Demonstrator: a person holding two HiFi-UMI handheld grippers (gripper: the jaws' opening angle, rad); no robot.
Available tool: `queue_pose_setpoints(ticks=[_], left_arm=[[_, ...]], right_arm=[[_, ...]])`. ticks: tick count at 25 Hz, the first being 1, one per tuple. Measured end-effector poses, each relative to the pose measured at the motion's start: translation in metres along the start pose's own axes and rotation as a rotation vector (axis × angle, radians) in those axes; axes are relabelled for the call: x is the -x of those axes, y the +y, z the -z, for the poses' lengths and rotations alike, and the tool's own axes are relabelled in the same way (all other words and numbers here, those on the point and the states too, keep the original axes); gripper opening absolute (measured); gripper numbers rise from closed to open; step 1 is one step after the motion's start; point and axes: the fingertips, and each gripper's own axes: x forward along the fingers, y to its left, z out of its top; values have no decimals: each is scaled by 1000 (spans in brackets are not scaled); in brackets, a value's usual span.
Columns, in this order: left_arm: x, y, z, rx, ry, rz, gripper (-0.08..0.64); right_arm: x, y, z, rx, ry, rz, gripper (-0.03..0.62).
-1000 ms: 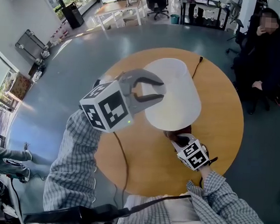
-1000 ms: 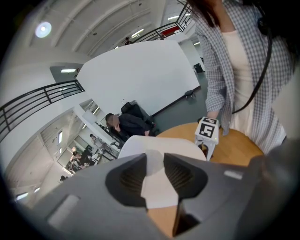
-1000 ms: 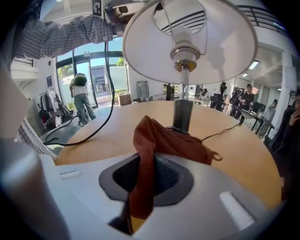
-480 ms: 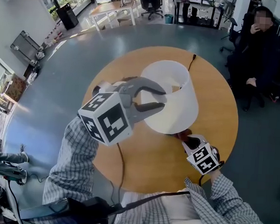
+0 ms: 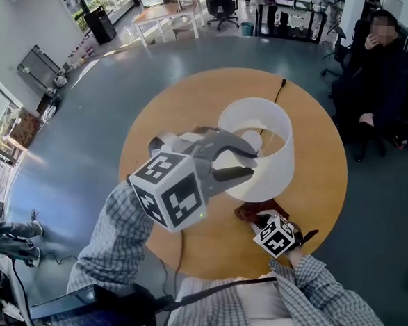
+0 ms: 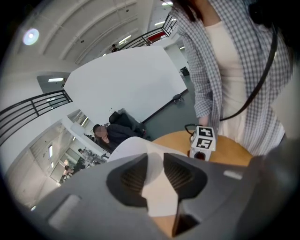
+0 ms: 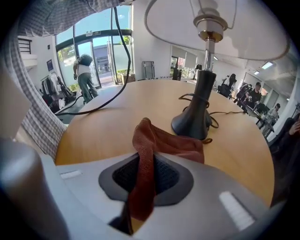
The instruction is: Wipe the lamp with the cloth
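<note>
A table lamp with a white shade (image 5: 267, 156) stands on the round wooden table (image 5: 156, 148). In the right gripper view its dark base (image 7: 194, 123) and stem rise just ahead, under the shade (image 7: 234, 28). My right gripper (image 5: 261, 220) is low beside the base, shut on a rust-red cloth (image 5: 251, 212). The cloth (image 7: 150, 154) hangs out between the jaws onto the tabletop. My left gripper (image 5: 248, 162) is at the shade's near side, open. In the left gripper view (image 6: 154, 176) the white shade (image 6: 159, 187) shows in the gap between the pads.
The lamp's black cord (image 5: 285, 84) runs off the table's far edge. A person sits on a chair (image 5: 377, 73) beyond the table at the right. A thin cable (image 5: 178, 251) trails from my left gripper across the near table edge. Grey floor surrounds the table.
My left gripper has shifted right and nearer along the shade. My right gripper has sunk and moved left with the cloth, which now shows beside the lamp's base.
</note>
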Motion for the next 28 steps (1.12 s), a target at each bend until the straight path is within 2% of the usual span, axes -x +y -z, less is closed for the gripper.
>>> queue_pose_setpoints(ticks=[7, 10, 14, 20, 28], left_arm=[[-7, -14, -14, -26, 1, 12, 106], [-7, -15, -16, -23, -2, 5, 107], [-9, -16, -17, -12, -7, -12, 115], [-8, -22, -14, 3, -16, -27, 177], [0, -17, -20, 55, -74, -83, 183]], right_arm=[[-3, 5, 4, 0, 18, -8, 97], [-3, 10, 3, -18, 11, -30, 145], [-2, 13, 2, -61, -12, -39, 249], [3, 5, -1, -106, -73, -3, 264], [23, -4, -3, -212, -155, 26, 265]])
